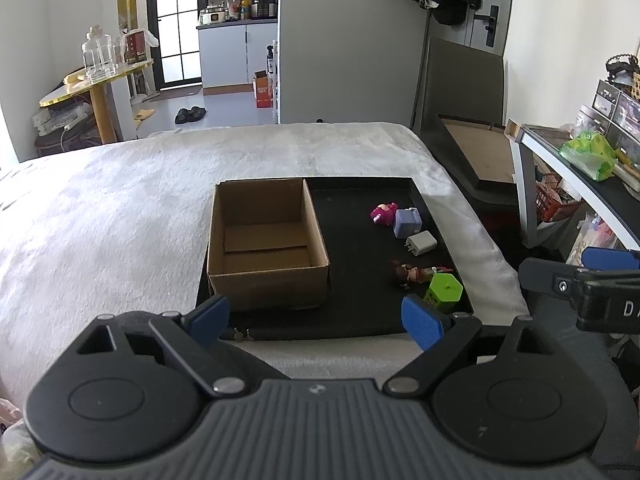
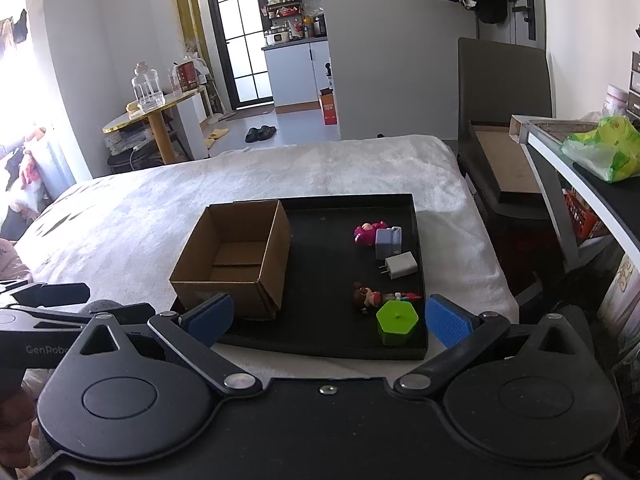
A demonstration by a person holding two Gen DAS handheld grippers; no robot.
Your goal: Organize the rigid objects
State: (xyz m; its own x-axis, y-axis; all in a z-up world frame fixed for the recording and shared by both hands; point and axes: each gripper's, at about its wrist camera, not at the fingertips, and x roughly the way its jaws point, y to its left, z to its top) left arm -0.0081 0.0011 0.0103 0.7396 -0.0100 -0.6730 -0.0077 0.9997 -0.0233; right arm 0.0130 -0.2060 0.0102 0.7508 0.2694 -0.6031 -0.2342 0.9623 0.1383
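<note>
A black tray [image 1: 360,320] [image 2: 320,344] lies on the white bed. Its left half holds an empty open cardboard box [image 1: 266,240] [image 2: 236,256]. On its right side lie a pink toy [image 1: 384,213] [image 2: 366,232], a lilac block [image 1: 406,222] [image 2: 388,242], a white charger [image 1: 421,243] [image 2: 401,265], a small doll [image 1: 412,273] [image 2: 370,298] and a green hexagonal container [image 1: 443,292] [image 2: 397,320]. My left gripper [image 1: 316,322] hangs open in front of the tray's near edge. My right gripper [image 2: 330,320] is open too, near the tray's front right, and empty.
The white fluffy blanket [image 1: 120,208] [image 2: 160,200] covers the bed around the tray. A dark chair with a flat box [image 1: 476,152] [image 2: 504,160] stands to the right, beside a desk [image 1: 580,184] [image 2: 580,184] with a green bag. A round gold table [image 1: 92,84] stands at far left.
</note>
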